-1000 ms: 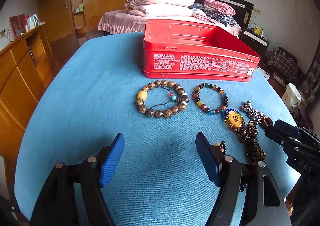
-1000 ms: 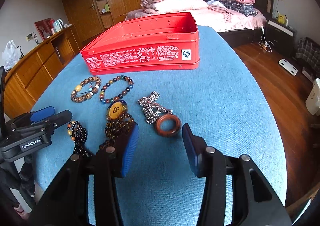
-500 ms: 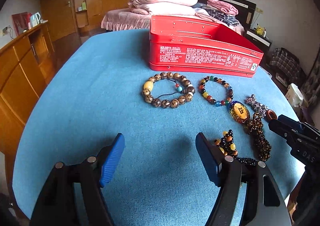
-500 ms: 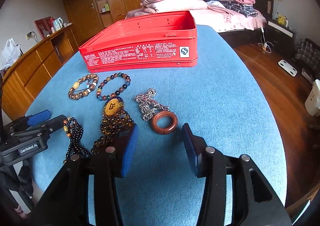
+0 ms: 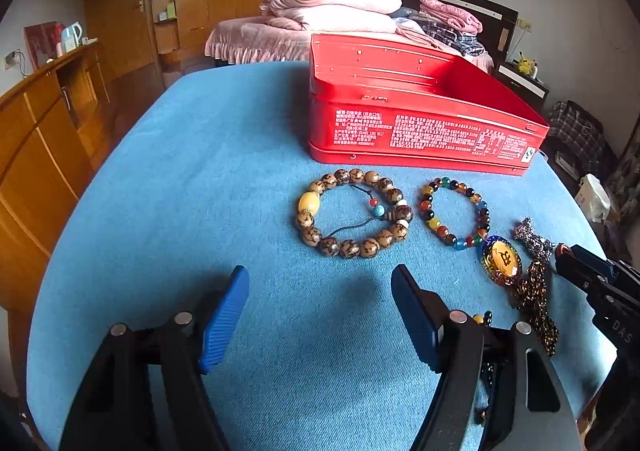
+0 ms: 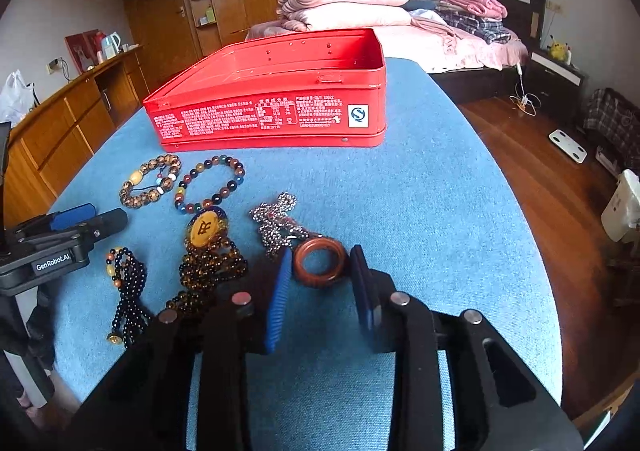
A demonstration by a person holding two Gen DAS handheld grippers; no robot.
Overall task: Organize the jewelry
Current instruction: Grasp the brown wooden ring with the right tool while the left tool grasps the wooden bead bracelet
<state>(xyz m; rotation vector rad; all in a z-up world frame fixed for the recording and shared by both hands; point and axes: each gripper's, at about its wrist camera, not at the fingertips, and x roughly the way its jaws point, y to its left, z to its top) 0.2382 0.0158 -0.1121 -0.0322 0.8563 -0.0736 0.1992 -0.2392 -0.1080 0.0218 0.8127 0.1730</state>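
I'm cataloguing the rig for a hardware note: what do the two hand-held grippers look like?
Both are matte black plastic. The left hand-held gripper and the right hand-held gripper each have two fingers lined with ribbed blue pads and round silver pivot pins. White lettering reads "GenRobot.AI" on the left one's body and "DAS" on the right one's.

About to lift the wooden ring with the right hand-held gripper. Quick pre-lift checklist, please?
1. Brown ring between right hand-held gripper fingers: ok; jaws closing.
2. Pads pressing on ring: not ok; small gaps on both sides.
3. Silver bead chain free of ring: cannot tell; it touches the ring's far edge.
4. Red tin open to receive: ok.
5. Left hand-held gripper out of the way: ok; open over bare blue cloth.
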